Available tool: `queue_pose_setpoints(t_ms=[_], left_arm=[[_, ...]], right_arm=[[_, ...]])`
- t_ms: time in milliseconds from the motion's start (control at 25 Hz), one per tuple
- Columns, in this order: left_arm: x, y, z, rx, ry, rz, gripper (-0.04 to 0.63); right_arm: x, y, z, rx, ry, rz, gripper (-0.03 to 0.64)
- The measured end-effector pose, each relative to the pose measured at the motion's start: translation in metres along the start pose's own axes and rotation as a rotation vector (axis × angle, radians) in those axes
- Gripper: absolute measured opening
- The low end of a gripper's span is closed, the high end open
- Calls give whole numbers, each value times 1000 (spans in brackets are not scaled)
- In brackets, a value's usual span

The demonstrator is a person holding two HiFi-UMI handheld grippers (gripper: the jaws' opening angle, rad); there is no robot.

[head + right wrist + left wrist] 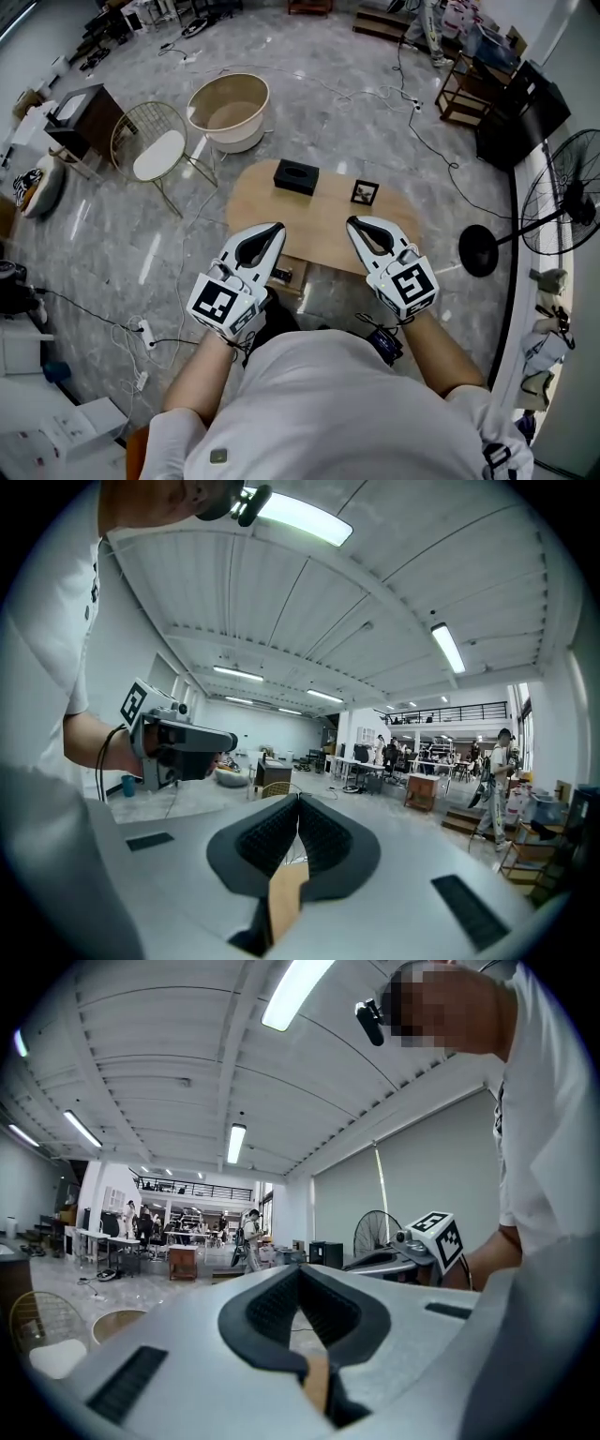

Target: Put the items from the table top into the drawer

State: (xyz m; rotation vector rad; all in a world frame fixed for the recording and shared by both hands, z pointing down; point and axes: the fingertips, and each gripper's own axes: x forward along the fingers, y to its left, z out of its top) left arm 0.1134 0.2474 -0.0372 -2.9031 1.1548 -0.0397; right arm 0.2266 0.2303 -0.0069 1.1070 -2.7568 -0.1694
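Note:
An oval wooden table stands in front of me in the head view. On its far side sit a black box and a small black open-frame cube. Under the table's near left edge a bit of a wooden drawer shows. My left gripper and right gripper hover side by side over the near edge, both shut with nothing between the jaws. The left gripper view shows its jaws meeting, with the right gripper beside it. The right gripper view shows shut jaws too.
On the marble floor to the left stand a round white tub, a wire chair with a white seat and a dark cabinet. A standing fan with a round black base is at the right. Cables cross the floor.

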Motion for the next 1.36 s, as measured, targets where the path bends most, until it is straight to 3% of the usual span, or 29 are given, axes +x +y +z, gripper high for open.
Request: queue_pose_setpoints(t_ms=[400, 840, 1360], left_arm=[[-4, -37, 12, -1, -19, 9, 9], [-24, -39, 26, -17, -81, 30, 9], [-29, -58, 25, -17, -73, 55, 9]], right_arm=[[-52, 2, -2, 26, -5, -26, 28], [-49, 18, 17, 13, -50, -7, 28], [-60, 19, 25, 9, -73, 1, 28]])
